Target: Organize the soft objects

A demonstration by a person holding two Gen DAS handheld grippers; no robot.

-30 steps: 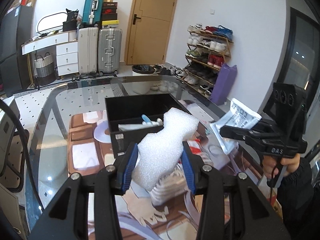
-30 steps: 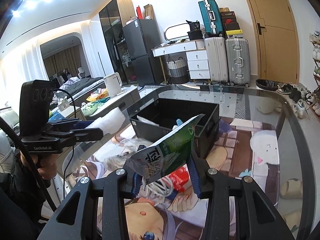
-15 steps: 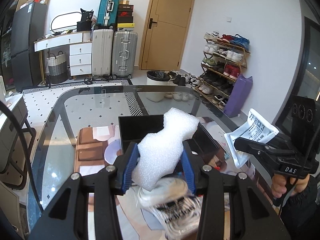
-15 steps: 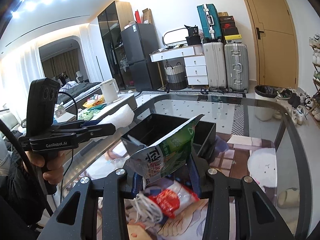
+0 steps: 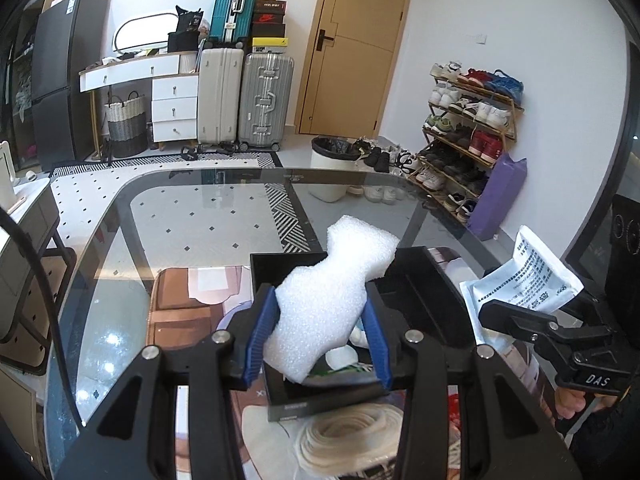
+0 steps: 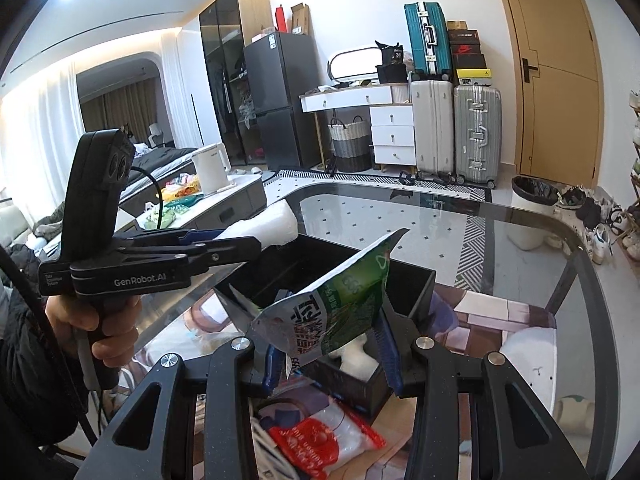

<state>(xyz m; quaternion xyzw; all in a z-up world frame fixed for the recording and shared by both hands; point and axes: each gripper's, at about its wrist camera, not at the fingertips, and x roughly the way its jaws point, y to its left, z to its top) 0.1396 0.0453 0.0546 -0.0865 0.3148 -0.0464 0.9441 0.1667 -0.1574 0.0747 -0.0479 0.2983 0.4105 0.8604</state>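
Foam (image 5: pixel 324 304) sits pinched between the blue pads of your left hand-held gripper (image 5: pixel 318 336), which hangs right above the black bin (image 5: pixel 430 280) on the glass counter (image 5: pixel 192 216). The step in hand looks like dropping both soft pieces into that bin. Bring the foam low over the opening before you let go: it is light and could bounce or catch on the rim if let fall from height. Its upper end flares wider than the waist you are squeezing, so tip that end down and inward, clear of the near wall. The bin already holds some white items, so aim for the open part.

The foam is a white, pebbly slab that dents where the pads press it; expect it to spring back as the pads part.

To the right, your right hand-held gripper (image 6: pixel 332 354) is closed on a pouch (image 6: pixel 332 312), gripped near its lower edge. The pouch is thin, glossy film, green and white with print, creased and standing up at a slant over the bin's near corner. It is floppy, so lower it until it lies partly inside before you release, or it could slide off the rim. Take the two releases in turn so the hand-held grippers do not crowd each other over the small opening.

Below, still on the counter, lie a coil of pale cord (image 5: pixel 348 436) and a red-and-white packet (image 6: pixel 324 436), both soft and loose.
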